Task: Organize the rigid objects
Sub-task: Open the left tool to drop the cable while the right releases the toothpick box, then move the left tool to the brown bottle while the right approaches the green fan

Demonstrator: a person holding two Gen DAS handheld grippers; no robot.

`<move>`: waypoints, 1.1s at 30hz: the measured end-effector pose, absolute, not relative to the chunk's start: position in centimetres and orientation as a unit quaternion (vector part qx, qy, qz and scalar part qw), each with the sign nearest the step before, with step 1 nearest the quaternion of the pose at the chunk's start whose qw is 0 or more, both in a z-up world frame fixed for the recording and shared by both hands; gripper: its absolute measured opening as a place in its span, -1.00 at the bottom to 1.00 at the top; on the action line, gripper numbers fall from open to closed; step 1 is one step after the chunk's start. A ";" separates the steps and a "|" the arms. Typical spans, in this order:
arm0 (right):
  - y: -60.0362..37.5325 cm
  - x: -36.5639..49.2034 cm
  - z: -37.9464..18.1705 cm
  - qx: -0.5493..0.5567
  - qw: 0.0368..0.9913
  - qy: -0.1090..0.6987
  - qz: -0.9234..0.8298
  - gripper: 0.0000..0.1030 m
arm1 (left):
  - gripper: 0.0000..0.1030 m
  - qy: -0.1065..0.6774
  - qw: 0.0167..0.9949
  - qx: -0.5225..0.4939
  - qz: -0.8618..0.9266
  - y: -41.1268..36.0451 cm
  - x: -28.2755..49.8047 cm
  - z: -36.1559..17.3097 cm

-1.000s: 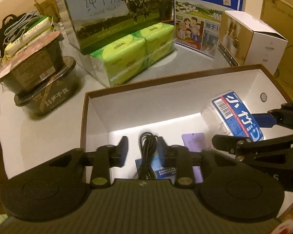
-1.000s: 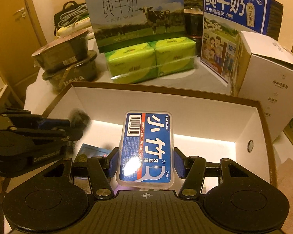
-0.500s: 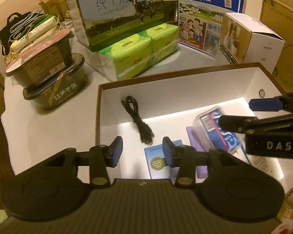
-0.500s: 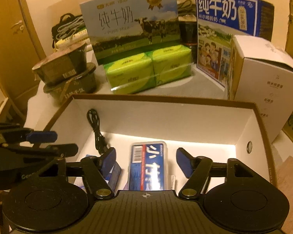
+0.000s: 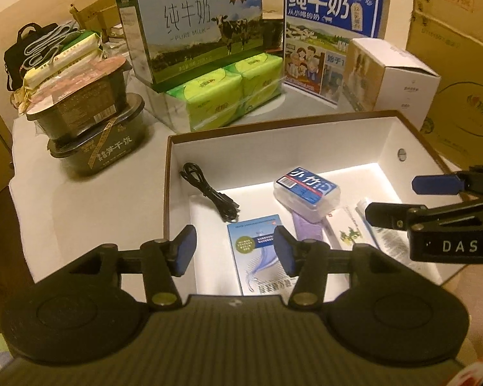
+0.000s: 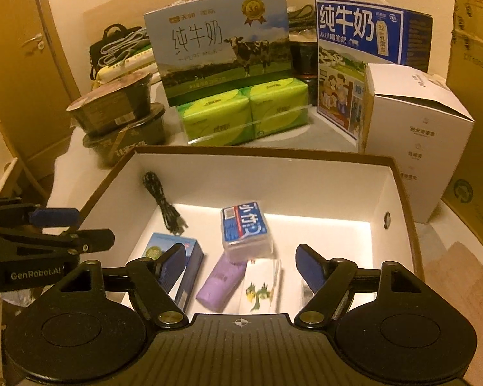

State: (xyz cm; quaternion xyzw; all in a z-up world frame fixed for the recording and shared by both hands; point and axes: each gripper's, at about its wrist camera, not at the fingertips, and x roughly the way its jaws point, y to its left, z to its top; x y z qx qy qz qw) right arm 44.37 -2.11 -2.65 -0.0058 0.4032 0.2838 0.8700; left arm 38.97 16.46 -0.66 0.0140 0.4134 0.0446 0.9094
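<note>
since 1 s ago the floss box [image 5: 307, 194] has been let go by the right gripper [image 6: 240, 262] and the black cable [image 5: 209, 189] by the left gripper [image 5: 234, 249]; both grippers have been drawn back & up from the open carton [image 5: 169, 193], so more of its floor is seen.

left gripper: jaws opening, nothing between the pads, released. right gripper: jaws opening too, empty, hung over the carton's near edge; items are seen below the gap, not gripped.

relative to the carton: cable is laid along its left wall, prob. to keep it out of the way of the flat packs. floss box is resting near the middle, tilted, propped on the far end of the purple tube [image 6: 220, 281]. blue booklet box [image 5: 260, 254] lies at the near-left; white dragon pack [image 6: 260, 284] sits just right of the purple tube, touching it; a tube w/ blue print [image 5: 368, 220] further right.

everything is kept inside the carton as the collecting spot. beyond its far wall, on the table [image 5: 80, 212], milk cases, green tissue packs [image 5: 222, 96] & stacked bowls are left untouched.
</note>
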 end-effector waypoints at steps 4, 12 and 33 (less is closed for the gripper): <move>-3.0 43.0 -1.9 0.001 0.871 0.400 0.284 0.45 | 0.03 0.405 0.914 0.008 0.041 15.9 37.5 0.4; -5.1 39.9 0.1 0.024 0.873 0.392 0.288 0.46 | 0.07 0.391 0.919 0.002 0.042 14.6 34.0 2.5; -11.3 29.2 3.2 0.043 0.878 0.379 0.289 0.46 | 0.15 0.384 0.922 -0.040 0.035 11.1 22.3 4.1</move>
